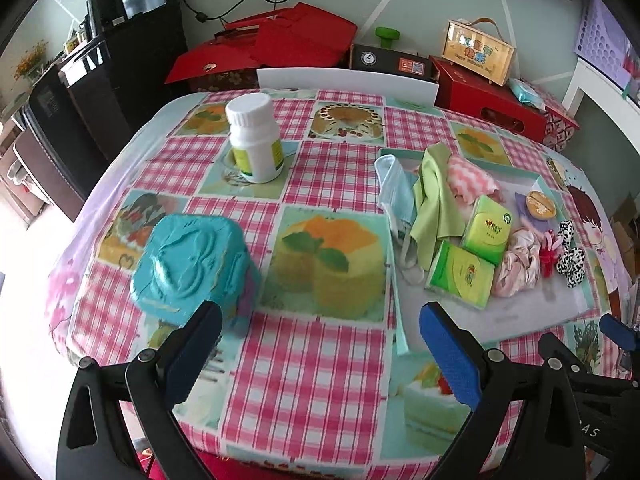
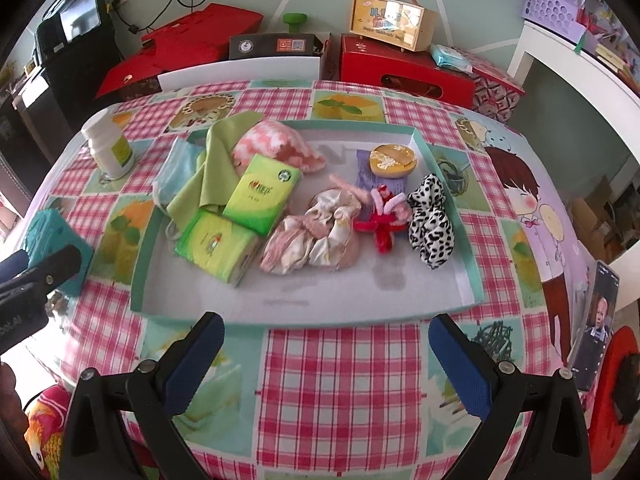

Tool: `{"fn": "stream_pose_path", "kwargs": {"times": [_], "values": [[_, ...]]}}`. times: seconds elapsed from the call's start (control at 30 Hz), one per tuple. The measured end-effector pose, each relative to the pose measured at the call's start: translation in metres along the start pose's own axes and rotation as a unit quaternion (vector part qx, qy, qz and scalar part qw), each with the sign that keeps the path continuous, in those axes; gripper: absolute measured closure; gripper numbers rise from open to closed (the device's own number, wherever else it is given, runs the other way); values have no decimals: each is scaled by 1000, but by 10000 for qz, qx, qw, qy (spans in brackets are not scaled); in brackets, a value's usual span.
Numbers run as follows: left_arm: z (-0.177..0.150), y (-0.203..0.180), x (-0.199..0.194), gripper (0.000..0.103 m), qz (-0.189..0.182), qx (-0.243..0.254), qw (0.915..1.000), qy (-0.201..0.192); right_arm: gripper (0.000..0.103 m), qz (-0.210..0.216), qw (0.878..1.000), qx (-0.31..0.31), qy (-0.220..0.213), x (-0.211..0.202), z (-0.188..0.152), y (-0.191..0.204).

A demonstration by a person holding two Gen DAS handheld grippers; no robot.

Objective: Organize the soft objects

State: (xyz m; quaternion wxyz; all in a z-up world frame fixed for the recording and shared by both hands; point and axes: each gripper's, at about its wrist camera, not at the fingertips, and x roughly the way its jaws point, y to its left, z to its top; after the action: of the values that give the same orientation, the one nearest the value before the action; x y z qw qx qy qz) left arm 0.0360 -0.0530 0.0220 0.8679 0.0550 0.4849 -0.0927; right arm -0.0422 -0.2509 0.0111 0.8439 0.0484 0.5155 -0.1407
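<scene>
Two views, left wrist first: the left gripper (image 1: 320, 354) hangs over the checked bench (image 1: 320, 168) with fingers spread and empty, a teal box (image 1: 188, 264) just beside its left finger and a white bottle (image 1: 256, 140) farther back. Right wrist view: the right gripper (image 2: 326, 360), fingers likewise wide and empty, faces the teal tray (image 2: 464, 240) holding two green tissue packs (image 2: 262, 196), a satin scrunchie (image 2: 316, 236) and a spotted scrunchie (image 2: 430, 220). Likely best to pinch one soft piece at its bulk and lift clear of its neighbours.

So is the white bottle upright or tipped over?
Upright. The white bottle stands on its base on the tablecloth, cap on top, outside the tray.
</scene>
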Motion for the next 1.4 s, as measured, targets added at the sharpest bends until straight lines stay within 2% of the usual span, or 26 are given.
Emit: {"fn": "stream_pose_path", "kwargs": {"times": [0.43,0.67,1.07,1.4], "values": [[-25,13,-7,4,53,46,9999,128,0,-44,9997,-189,132,-2,-20,15],[-41,21,0,4,247,156,9994,160,0,-36,9997,-173,191,4,-30,20],[-52,27,9,4,225,123,9994,229,0,-191,9994,-122,-247,-5,-33,23],[-54,25,5,4,270,181,9994,77,0,-262,9979,-59,-589,-16,-36,22]]}}
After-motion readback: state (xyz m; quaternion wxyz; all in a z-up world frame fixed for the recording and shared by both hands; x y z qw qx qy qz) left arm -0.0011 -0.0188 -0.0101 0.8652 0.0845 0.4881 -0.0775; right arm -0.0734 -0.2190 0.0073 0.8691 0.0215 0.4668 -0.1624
